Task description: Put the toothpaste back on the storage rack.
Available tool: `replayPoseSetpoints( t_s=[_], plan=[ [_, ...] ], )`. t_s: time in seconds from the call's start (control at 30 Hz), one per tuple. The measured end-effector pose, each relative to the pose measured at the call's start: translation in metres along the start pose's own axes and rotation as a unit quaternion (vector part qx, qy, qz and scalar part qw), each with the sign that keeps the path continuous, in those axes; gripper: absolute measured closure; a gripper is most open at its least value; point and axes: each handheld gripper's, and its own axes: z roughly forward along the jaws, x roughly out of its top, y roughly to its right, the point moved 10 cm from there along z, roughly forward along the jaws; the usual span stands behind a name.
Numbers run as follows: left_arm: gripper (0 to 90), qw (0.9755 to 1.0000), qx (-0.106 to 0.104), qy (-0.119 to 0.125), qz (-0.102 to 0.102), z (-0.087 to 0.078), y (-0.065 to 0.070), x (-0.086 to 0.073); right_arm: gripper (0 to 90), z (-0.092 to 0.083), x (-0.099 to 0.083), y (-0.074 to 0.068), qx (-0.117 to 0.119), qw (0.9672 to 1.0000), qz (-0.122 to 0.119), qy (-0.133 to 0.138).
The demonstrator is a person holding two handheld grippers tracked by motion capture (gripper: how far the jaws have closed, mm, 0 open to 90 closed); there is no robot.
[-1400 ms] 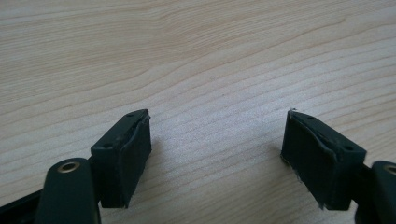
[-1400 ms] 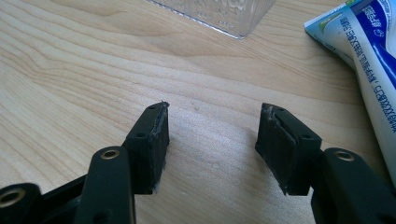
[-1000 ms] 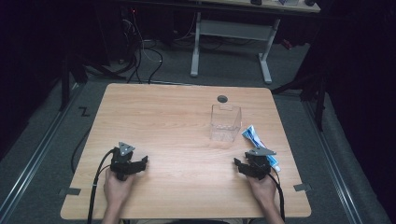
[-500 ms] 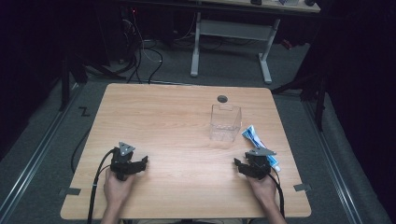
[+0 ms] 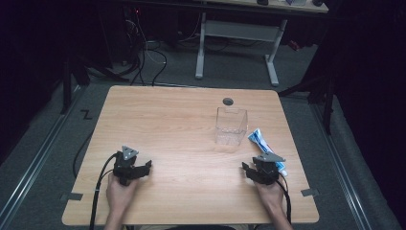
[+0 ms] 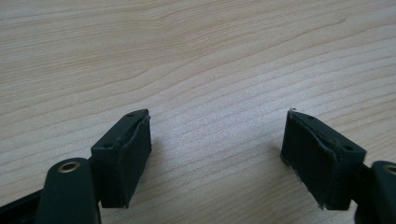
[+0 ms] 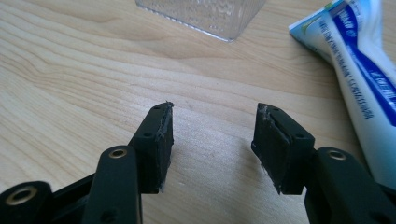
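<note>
Toothpaste tube [image 5: 265, 146] was the thing nearest the action here, a white and blue one lying flat on the wooden table [image 5: 182, 124] near its right edge, just beside the right gripper and a bit right of the clear plastic container. Going left to right in the high view: the left gripper [image 5: 131, 167] sat low over the near-left part of the table in the person's left hand [image 5: 120, 191], cable trailing back off the near edge. Its own view had the jaws spread wide with plain wood grain between them, nothing held. Toward the middle-right stood the clear plastic container [image 5: 231, 125], upright and open-topped, with a small dark round grommet [image 5: 228, 101] in the tabletop just behind it. Then the right gripper [image 5: 261, 170], held in the right hand [image 5: 273, 196], with the tube touching or very nearly touching its right side. Its jaws had just been closing a little but there was a good gap between them, and only bare table showed in it. In the right gripper view the tube [image 7: 359, 79] ran down the right side, outside the jaws, and the container's corner [image 7: 205, 16] sat up ahead.
</note>
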Motion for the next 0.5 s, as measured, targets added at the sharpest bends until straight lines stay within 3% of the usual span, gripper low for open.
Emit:
replayPoseSetpoints(
  t_s=[0.33, 0.5],
  plan=[
    [24.5, 1.0000, 0.000, 0.000, 0.000, 0.000, 0.000, 0.000, 49.1, -0.015, 0.002, 0.001, 0.015, 0.9997, 0.014, 0.014],
    [24.5, 1.0000, 0.000, -0.001, 0.000, 0.000, 0.000, 0.000, 49.2, -0.024, 0.003, 0.004, 0.024, 0.9988, 0.027, 0.033]
  ],
)
